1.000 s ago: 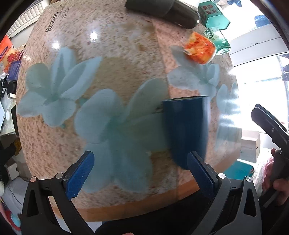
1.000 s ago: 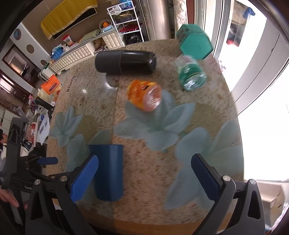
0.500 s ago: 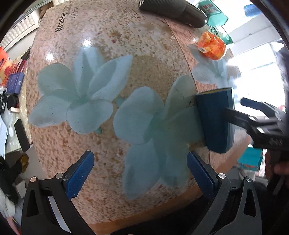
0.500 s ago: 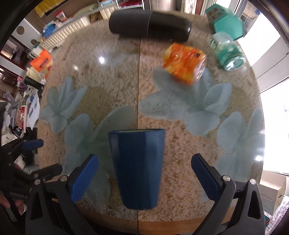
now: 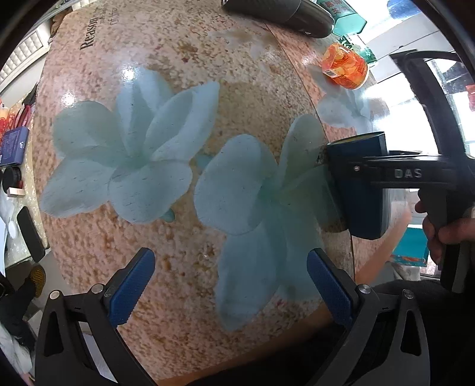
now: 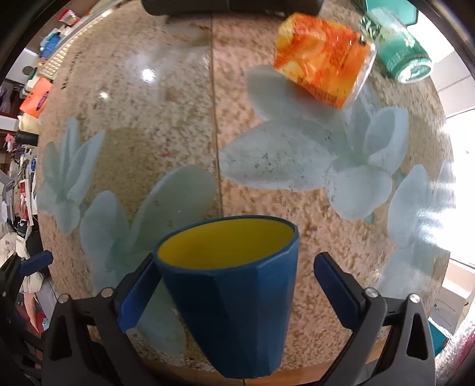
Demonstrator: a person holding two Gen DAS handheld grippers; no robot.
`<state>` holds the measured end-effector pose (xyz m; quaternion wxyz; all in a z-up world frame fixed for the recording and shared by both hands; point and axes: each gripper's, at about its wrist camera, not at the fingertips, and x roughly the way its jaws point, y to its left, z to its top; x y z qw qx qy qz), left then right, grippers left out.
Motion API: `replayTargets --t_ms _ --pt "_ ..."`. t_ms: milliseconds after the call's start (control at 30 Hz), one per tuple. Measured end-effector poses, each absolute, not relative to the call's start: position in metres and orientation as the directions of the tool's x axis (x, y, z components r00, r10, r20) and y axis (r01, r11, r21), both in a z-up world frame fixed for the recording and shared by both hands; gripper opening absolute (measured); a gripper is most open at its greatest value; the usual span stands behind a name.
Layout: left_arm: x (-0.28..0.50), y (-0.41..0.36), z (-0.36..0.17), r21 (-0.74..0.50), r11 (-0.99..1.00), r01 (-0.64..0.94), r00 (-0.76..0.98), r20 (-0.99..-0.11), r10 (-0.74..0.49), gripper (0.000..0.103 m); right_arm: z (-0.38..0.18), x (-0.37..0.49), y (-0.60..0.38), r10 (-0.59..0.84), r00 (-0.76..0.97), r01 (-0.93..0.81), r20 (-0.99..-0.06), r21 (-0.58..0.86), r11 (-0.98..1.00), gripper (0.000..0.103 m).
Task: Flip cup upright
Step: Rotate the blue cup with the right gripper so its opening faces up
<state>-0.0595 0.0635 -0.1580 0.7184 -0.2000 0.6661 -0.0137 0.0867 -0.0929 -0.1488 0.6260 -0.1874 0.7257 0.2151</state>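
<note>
The blue cup (image 6: 234, 303) with a yellow inside sits between the fingers of my right gripper (image 6: 234, 292), near the table's front edge. Its mouth faces away from the camera and slightly up. The left pad (image 6: 138, 297) touches the cup; a narrow gap shows between the right pad (image 6: 335, 292) and the cup wall. In the left wrist view the cup (image 5: 360, 205) is at the right, with the right gripper's black frame across it. My left gripper (image 5: 228, 289) is open and empty over the table's front.
The round stone table (image 5: 178, 74) has pale blue flower prints. An orange jar (image 6: 322, 56) and a green bottle (image 6: 400, 50) lie at the far right. A black cylinder (image 5: 279, 12) and a teal box (image 5: 346, 14) lie at the far edge.
My right gripper has moved in around the cup and its fingers have narrowed. The cup now shows its yellow inside. The left gripper has shifted left, away from the cup.
</note>
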Motion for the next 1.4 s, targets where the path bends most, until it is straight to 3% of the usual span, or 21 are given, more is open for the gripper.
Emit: replayTargets --t_ms 33,100,467,1000,1400 --pt "-0.06 0.064 -0.158 -0.31 0.918 -0.246 0.113 -0.95 -0.29 0.103 -0.154 0.086 -0.093 0.005 -0.164 -0.532 -0.986 0.093 0.841 0.078" --pt "-0.06 0.064 -0.16 -0.314 0.916 -0.248 0.11 -0.949 -0.296 0.103 -0.161 0.086 -0.096 0.007 -0.191 -0.521 -0.982 0.107 0.847 0.072" --pt "-0.06 0.068 -0.161 -0.31 0.914 -0.262 0.105 -0.951 -0.292 0.103 -0.142 0.093 -0.103 0.058 -0.135 -0.518 -0.989 0.12 0.847 0.072" --pt "-0.046 0.085 -0.129 -0.264 0.93 -0.256 0.178 -0.958 -0.223 0.103 -0.067 0.111 -0.113 0.235 0.149 -0.551 -0.96 0.117 0.826 0.07" --pt "-0.034 0.062 -0.118 -0.242 0.948 -0.209 0.197 -0.959 -0.202 0.103 -0.092 0.086 -0.125 0.271 0.226 -0.583 -0.936 0.093 0.807 0.07"
